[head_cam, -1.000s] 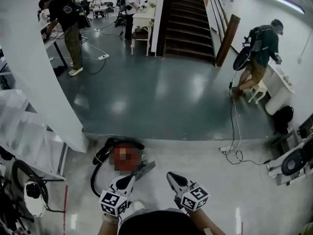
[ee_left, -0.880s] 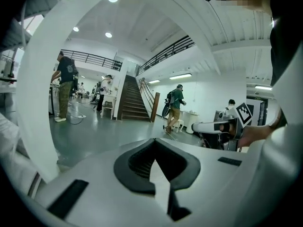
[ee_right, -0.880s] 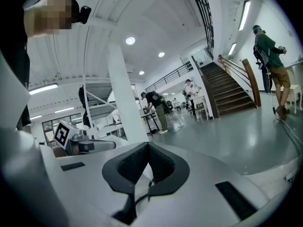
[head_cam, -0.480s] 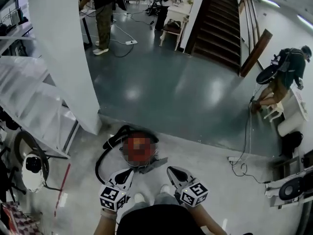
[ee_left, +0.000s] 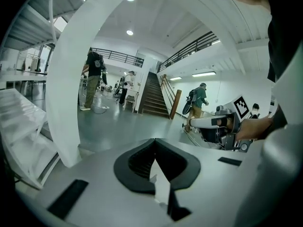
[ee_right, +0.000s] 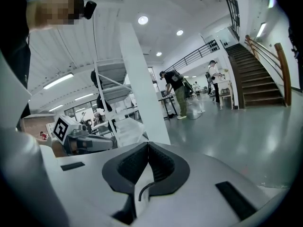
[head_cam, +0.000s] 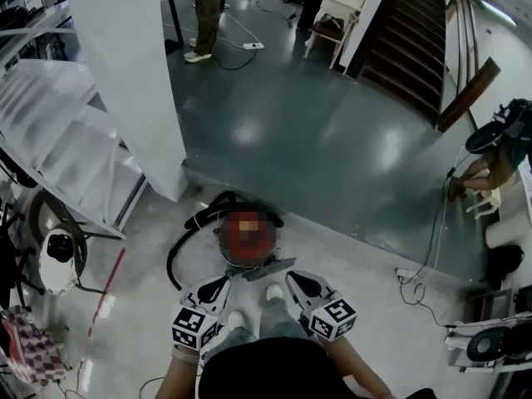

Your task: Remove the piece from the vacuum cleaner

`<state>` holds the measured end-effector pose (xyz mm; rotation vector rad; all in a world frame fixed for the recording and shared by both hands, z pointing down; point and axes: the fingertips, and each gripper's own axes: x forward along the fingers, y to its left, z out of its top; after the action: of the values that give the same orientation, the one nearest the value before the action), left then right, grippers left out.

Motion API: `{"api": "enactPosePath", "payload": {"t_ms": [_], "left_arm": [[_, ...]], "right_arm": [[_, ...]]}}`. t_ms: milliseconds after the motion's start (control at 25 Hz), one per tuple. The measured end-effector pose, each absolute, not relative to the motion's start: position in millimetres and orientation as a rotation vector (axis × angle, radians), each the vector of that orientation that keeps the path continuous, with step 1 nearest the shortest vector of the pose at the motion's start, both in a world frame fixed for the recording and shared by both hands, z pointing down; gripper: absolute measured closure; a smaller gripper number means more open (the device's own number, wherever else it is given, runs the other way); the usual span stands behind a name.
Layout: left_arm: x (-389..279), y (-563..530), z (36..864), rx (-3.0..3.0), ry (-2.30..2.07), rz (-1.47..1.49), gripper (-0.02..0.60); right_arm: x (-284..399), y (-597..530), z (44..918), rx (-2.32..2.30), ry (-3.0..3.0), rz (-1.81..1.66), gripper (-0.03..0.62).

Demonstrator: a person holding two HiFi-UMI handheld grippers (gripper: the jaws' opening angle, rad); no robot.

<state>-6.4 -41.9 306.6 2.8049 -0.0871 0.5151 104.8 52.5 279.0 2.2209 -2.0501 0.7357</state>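
Lowest in the head view, the left gripper point(head_cam: 213, 288) and the right gripper point(head_cam: 298, 285), both white-bodied with black pads and a marker cube, are held side by side above the person's white shoes point(head_cam: 273, 292). Each gripper's own view shows its jaws pressed together at the tips with nothing between them (left gripper point(ee_left: 155, 143), right gripper point(ee_right: 148, 146)). Just beyond the shoes, at lower centre, lies the round red canister vacuum cleaner point(head_cam: 239, 261), its black hose point(head_cam: 177, 252) looping to the left and a flat grey piece point(head_cam: 270, 266) jutting from its near edge. Neither gripper touches it. Over the last second the vacuum cleaner has risen from the bottom edge towards mid-frame and the shoes have come into sight, so the person has evidently stepped up to it; the task is judged to be at the approach, with the piece not yet removed. The tall white pillar point(head_cam: 125, 81) stands at upper left and the dark staircase point(head_cam: 407, 32) at upper right. Both gripper views look level across the hall and show no vacuum cleaner, though each catches the other gripper at its edge.
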Motion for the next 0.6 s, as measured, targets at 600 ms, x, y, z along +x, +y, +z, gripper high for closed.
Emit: {"api": "enactPosePath", "payload": {"t_ms": [600], "left_arm": [[61, -46, 371, 2.714, -0.198, 0.640, 0.563]], "right_arm": [[175, 27, 363, 1.964, -2.121, 0.890, 0.566]]}}
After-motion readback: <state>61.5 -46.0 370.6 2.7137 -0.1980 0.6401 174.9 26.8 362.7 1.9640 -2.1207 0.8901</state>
